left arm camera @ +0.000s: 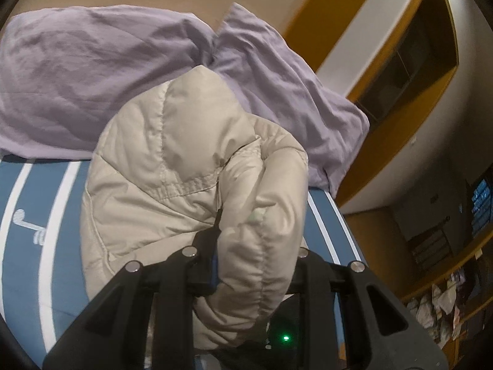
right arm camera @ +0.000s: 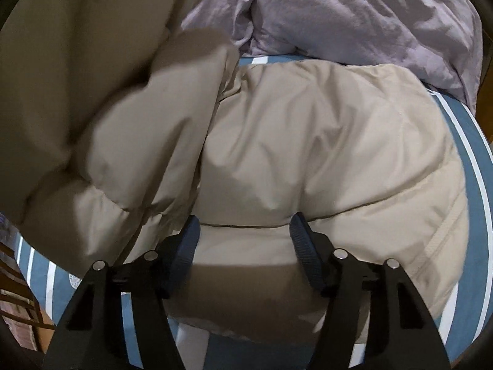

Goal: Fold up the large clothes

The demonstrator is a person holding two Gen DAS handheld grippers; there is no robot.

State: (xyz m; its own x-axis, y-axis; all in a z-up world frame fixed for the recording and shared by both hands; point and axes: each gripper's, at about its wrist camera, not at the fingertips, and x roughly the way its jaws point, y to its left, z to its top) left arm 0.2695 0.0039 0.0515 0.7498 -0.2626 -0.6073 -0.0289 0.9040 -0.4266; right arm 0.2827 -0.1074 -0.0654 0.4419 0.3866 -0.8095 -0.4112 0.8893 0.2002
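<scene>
A puffy beige jacket (right arm camera: 308, 141) lies on a blue bed sheet (left arm camera: 27, 246) with white stripes while two grippers work on it.

In the left wrist view, one finger of the left gripper (left arm camera: 246, 240) is hidden behind a thick fold of the jacket, and the jacket's bottom part is cut off behind the black gripper frame. That gripper is pinched tight on the fold and lifts it off the bed. In the right wrist view, the raised part of the jacket on the left is blurry and dark. The right gripper (right arm camera: 245, 240) has its jaws apart, with the jacket's edge bulging up between the two pads; whether the pads press on it is hard to tell. A purple blanket (left arm camera: 92, 71) is bunched up behind the jacket. The sheet has a small white drawing on it, but no words can be read.
</scene>
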